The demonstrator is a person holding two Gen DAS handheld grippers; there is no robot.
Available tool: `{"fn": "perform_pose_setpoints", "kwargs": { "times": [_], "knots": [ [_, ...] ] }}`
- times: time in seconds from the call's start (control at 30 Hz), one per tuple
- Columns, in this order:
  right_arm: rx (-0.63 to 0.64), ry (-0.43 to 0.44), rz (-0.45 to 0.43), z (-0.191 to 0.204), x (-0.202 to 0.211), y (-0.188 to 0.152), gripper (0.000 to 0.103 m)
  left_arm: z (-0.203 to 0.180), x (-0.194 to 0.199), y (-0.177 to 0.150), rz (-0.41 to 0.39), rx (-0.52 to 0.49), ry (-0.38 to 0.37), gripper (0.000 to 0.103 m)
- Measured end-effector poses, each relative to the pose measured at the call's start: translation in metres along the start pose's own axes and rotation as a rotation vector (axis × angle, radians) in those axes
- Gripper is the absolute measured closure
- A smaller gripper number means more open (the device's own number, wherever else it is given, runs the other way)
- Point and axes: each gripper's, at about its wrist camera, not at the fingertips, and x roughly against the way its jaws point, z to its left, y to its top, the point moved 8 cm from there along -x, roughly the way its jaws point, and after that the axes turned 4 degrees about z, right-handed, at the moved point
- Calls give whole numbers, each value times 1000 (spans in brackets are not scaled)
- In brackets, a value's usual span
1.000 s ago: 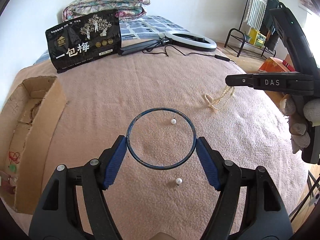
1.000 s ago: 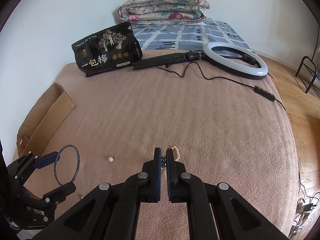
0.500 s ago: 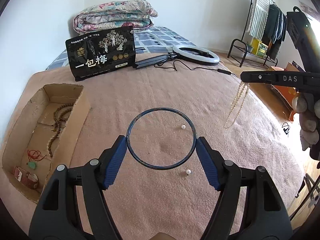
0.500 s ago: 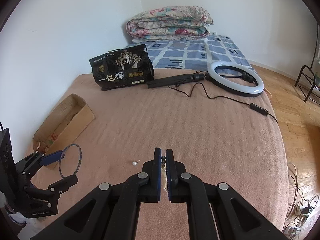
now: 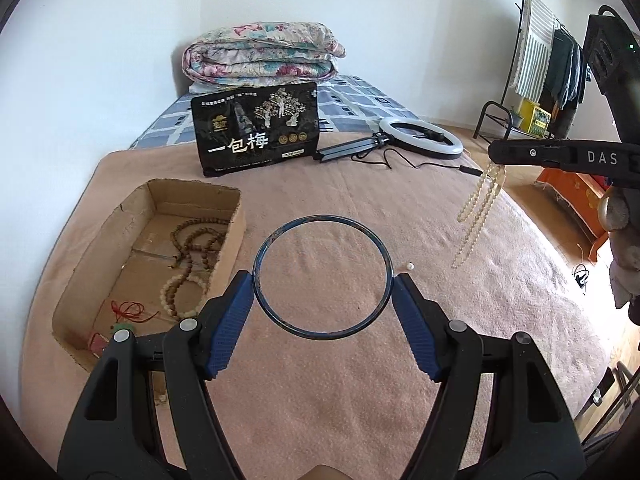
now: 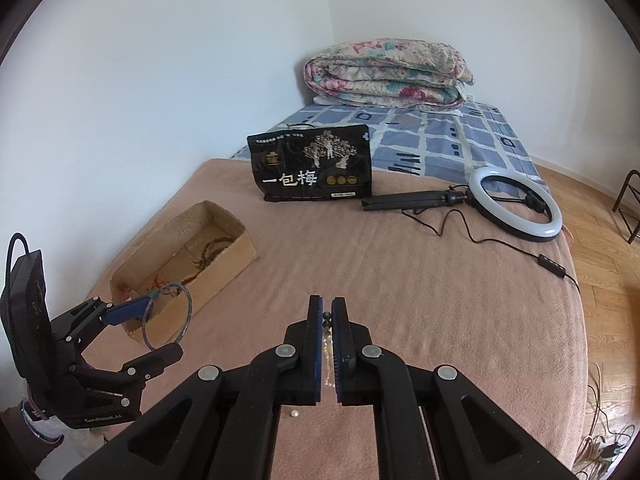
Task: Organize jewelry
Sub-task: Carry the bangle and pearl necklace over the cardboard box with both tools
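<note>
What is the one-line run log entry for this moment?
left claw: shut on thin dark-blue metal bangle | right claw: shut on hanging cream pearl necklace | open cardboard box: holds beads

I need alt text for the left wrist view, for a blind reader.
The left tongs grip a dark blue bangle above a pink blanket. A cardboard box with bead strings sits left; the right tongs dangle a pearl necklace.

Right fingers [image 6: 316, 344] hide most of the pearl necklace [image 6: 327, 322].
</note>
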Motion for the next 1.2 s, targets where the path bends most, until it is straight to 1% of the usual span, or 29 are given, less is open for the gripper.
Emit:
{"fn": "perform_pose_setpoints", "kwargs": {
  "times": [0.33, 0.57, 0.9, 1.2],
  "knots": [
    [79, 65, -7, 69, -15, 23, 102, 60, 17, -4, -19, 60, 63, 30],
    [115, 113, -11, 110, -29, 39, 102, 96, 26, -6, -34, 94, 103, 30],
    [168, 167, -14, 163, -48, 57, 101, 136, 32, -10, -43, 140, 118, 30],
    [191, 196, -6, 196, -73, 71, 102, 158, 32, -13, -43, 156, 123, 30]
  ]
}}
